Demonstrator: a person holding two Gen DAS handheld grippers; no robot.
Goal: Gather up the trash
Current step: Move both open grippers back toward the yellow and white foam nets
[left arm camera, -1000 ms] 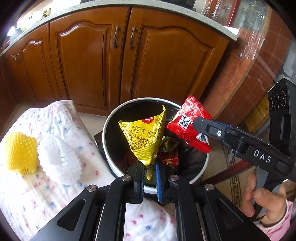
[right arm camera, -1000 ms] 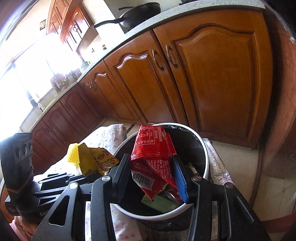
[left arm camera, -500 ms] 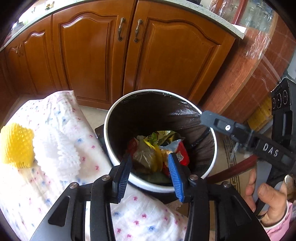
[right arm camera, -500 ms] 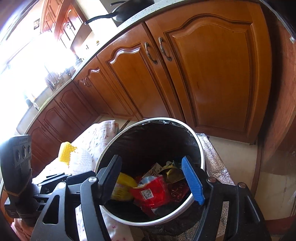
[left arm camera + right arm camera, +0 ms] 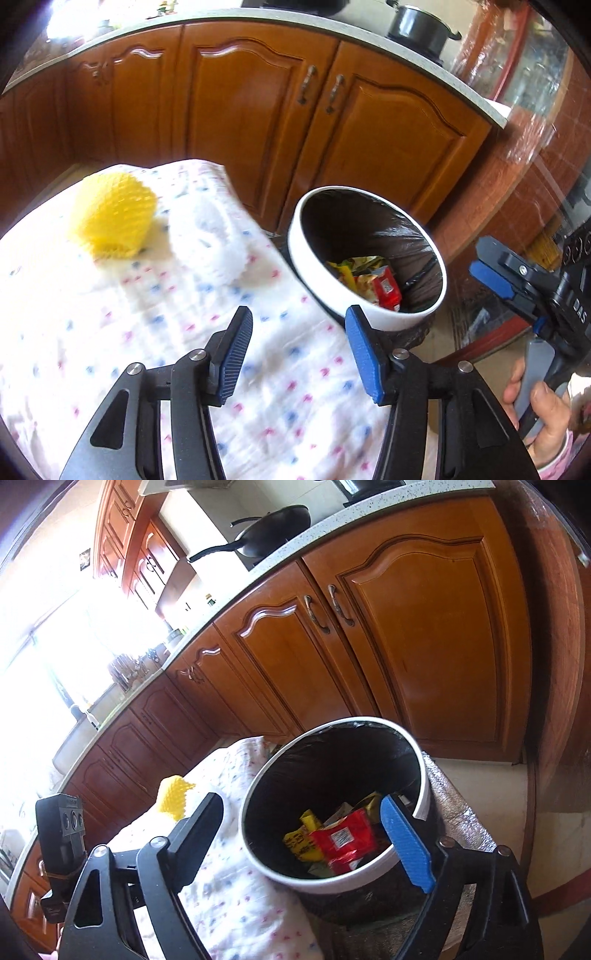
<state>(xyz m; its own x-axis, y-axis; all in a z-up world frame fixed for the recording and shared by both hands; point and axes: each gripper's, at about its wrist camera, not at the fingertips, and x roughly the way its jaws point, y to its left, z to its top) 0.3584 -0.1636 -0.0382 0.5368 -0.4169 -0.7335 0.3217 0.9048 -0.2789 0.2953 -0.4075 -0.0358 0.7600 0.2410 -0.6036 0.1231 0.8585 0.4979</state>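
Observation:
A white bin with a black liner (image 5: 321, 295) (image 5: 424, 790) stands beside the cloth-covered table. Inside lie a red wrapper (image 5: 343, 842) (image 5: 388, 291) and a yellow wrapper (image 5: 301, 843) (image 5: 345, 273) among other trash. A yellow foam fruit net (image 5: 110, 218) (image 5: 173, 797) and a white foam net (image 5: 210, 240) lie on the table. My left gripper (image 5: 299, 349) is open and empty over the table, near the bin's rim. My right gripper (image 5: 306, 834) is open and empty above the bin; it also shows at the right in the left wrist view (image 5: 517, 277).
The table carries a white cloth with pink and blue dots (image 5: 147, 332) (image 5: 236, 897). Wooden kitchen cabinets (image 5: 258, 122) (image 5: 406, 646) stand behind the bin. A black pan (image 5: 273, 531) and a pot (image 5: 417, 26) sit on the counter. A hand (image 5: 543, 410) holds the right gripper.
Both grippers let go of their wrappers, which dropped into the bin. Both then opened wide and pulled back; the left swung left over the table.

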